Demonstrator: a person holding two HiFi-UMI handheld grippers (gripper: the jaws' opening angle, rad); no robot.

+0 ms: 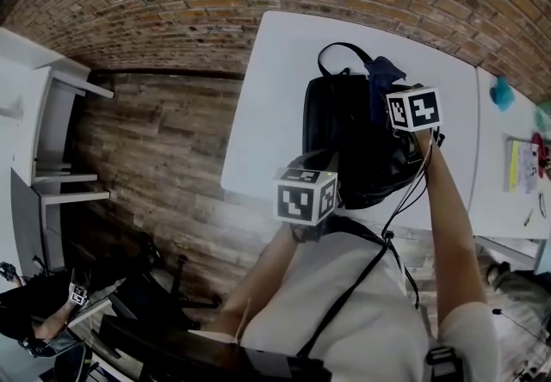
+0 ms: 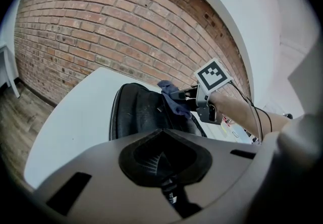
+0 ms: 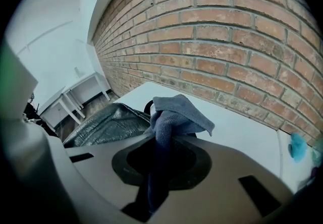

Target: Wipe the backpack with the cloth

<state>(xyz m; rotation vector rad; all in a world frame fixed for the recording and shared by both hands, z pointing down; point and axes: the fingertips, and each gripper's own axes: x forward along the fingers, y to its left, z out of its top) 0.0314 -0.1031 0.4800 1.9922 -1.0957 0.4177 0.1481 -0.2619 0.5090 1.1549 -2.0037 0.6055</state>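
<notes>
Clamping bunched blue microfibre cloth (image 3: 174, 112) in right gripper (image 3: 157, 150), jaws closed on its tail, wad hovering at far end of glossy black backpack (image 1: 340, 126), contact unclear. Pinning backpack's near end w/ left gripper (image 2: 164, 160), jaws nipping dark strap fabric. Probably needing flat overlapping strokes, light pressure. Lying lengthwise on white rectangular table (image 1: 267, 88); keeping clear of near edge, using bare room to left.
</notes>
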